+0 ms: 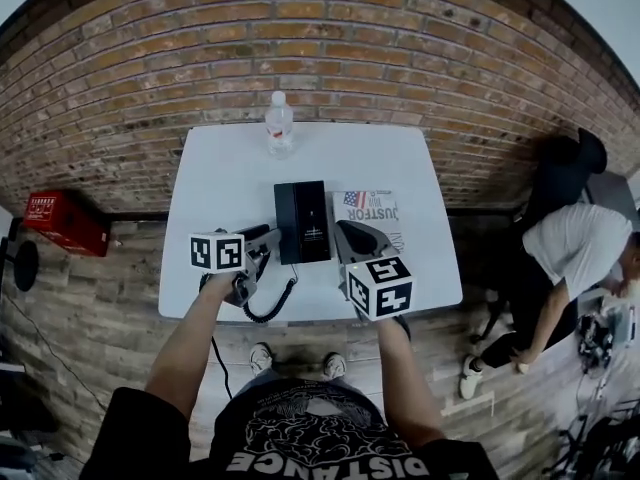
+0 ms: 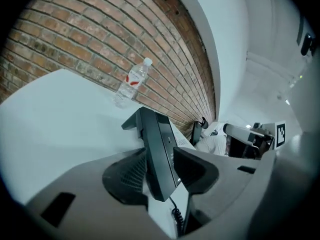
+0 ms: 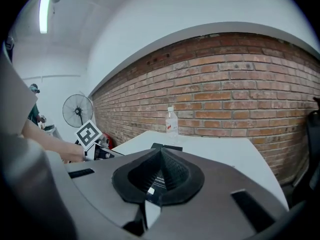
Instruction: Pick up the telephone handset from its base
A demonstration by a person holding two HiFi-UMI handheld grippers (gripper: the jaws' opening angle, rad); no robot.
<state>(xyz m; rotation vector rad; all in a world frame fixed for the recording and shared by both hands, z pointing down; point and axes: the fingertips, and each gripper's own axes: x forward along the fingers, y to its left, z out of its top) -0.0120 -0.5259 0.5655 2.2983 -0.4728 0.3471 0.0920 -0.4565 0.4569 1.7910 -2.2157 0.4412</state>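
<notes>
The left gripper point(image 1: 258, 243) is pinching the black telephone handset point(image 2: 159, 149): in the left gripper view both pads point(image 2: 125, 176) press against its 2 sides. The coiled cord point(image 1: 268, 313) hangs from the handset's near end and loops across the white table point(image 1: 220, 168) to the front edge of the base point(image 1: 302, 218). The handset sits tilted just left of the base; whether it touches the base cannot be told. The right gripper point(image 1: 358, 240) hovers just right of the base, over a printed booklet point(image 1: 372, 208) that lies beside it. Its jaws are pressed together at the tips with nothing between them. Behind the base, near the table's far edge, stands 1 clear water bottle point(image 1: 279, 121), well apart from both grippers. A brick wall point(image 1: 300, 48) runs behind the table. On the floor to the left sits a red crate point(image 1: 62, 221), and to the right a person in a white shirt point(image 1: 565, 258) bends down. The right gripper view also shows a standing fan point(image 3: 77, 110) off to the side.
</notes>
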